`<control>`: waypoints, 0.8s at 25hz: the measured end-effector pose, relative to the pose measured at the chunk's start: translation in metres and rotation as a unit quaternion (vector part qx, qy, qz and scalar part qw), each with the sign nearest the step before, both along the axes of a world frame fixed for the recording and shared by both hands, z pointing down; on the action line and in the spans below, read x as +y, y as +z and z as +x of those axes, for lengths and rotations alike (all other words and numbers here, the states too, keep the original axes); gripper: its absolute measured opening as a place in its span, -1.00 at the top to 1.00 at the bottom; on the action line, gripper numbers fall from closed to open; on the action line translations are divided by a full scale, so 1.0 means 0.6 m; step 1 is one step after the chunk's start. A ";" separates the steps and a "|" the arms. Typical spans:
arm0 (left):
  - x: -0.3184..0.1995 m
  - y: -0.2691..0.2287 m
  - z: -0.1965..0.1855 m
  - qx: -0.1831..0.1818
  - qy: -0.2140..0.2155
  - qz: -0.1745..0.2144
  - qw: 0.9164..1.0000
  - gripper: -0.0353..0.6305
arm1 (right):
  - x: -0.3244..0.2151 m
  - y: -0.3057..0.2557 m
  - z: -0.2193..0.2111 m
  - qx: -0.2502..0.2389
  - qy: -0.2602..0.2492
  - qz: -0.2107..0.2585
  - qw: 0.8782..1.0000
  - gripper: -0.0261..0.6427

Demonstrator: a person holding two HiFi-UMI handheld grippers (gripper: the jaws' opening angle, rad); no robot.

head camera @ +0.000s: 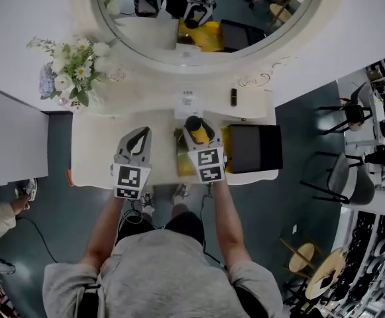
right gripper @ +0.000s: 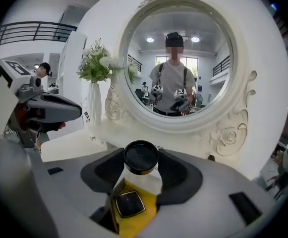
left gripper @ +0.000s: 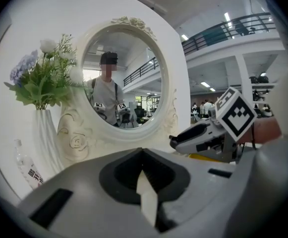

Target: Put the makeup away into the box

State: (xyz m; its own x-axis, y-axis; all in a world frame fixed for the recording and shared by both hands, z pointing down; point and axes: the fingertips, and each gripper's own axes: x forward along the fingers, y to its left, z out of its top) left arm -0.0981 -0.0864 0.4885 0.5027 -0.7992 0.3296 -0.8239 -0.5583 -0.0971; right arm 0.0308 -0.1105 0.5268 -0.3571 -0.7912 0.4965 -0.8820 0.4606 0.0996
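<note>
Dressing table, white, with an oval mirror in a carved white frame at its back; a bunch of white and blue flowers in a ribbed white vase at the table's left end. Box, yellow inside, open on the table in front of the person; its black lid lies open just beside it on the right; a square black compact already lies in it. Right gripper: jaws clamped on a round jar with a black lid, held over the open box; whether the jar touches the box cannot be told. Left gripper: jaws closed together with nothing between them, over bare table just left of the box.
</note>
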 end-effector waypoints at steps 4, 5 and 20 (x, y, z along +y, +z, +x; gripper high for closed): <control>0.007 0.018 0.018 -0.003 0.015 -0.009 1.000 0.89 | 0.018 0.028 0.014 -0.002 0.012 -0.011 1.000 0.25; 0.009 0.024 0.021 -0.004 0.018 -0.011 1.000 0.89 | 0.020 0.035 0.016 -0.003 0.014 -0.014 1.000 0.25; 0.021 0.125 0.045 -0.017 0.028 -0.064 0.997 0.89 | 0.045 0.171 0.027 -0.018 0.019 -0.075 0.997 0.25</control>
State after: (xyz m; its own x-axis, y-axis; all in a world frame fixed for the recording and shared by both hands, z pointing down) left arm -0.0711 -0.0739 0.5633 0.5324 -0.7200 0.4452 -0.7880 -0.6136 -0.0500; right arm 0.0468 -0.0832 0.6292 -0.3473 -0.7228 0.5974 -0.9013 0.4332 0.0002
